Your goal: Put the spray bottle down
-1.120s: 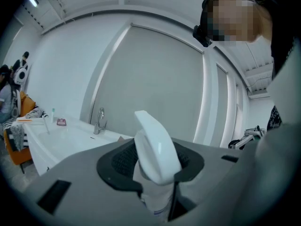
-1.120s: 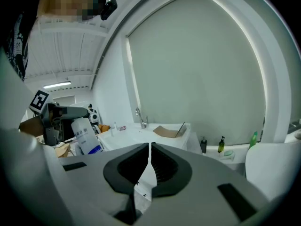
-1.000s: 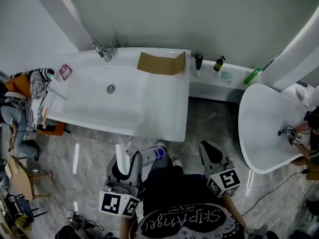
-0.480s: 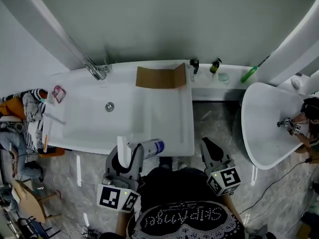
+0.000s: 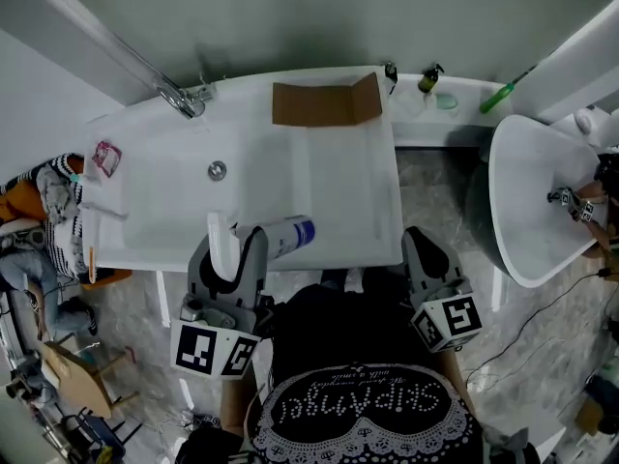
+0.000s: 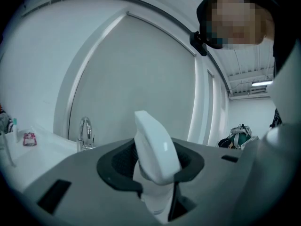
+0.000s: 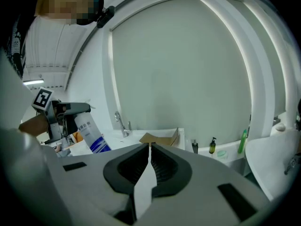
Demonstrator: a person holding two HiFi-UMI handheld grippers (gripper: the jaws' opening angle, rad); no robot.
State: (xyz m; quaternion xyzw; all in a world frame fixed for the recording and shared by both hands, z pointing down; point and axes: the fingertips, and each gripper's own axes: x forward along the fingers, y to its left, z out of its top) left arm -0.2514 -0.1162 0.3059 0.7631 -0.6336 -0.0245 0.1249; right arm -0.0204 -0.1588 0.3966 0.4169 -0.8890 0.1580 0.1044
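Note:
A white spray bottle [image 5: 276, 237] with a blue band lies on its side in my left gripper [image 5: 232, 243], above the near rim of the white bathtub [image 5: 329, 191]. The left gripper is shut on the bottle's neck. In the left gripper view the white spray head [image 6: 155, 154] fills the space between the jaws of my left gripper [image 6: 153, 166]. My right gripper [image 5: 419, 245] hangs by the tub's near right corner with nothing in it. In the right gripper view, my right gripper [image 7: 149, 149] is shut, and the bottle [image 7: 91, 134] shows at the left.
A brown cardboard piece [image 5: 324, 101] rests on the tub's far rim, a chrome faucet [image 5: 184, 98] at its far left. Small bottles [image 5: 426, 78] and a green brush [image 5: 501, 95] stand on the ledge. A white basin [image 5: 537, 196] is on the right, clothes [image 5: 48, 201] on the left.
Both grippers have moved forward toward the bathtub. The spray bottle, still held, has gone from above the floor to above the tub's near rim.

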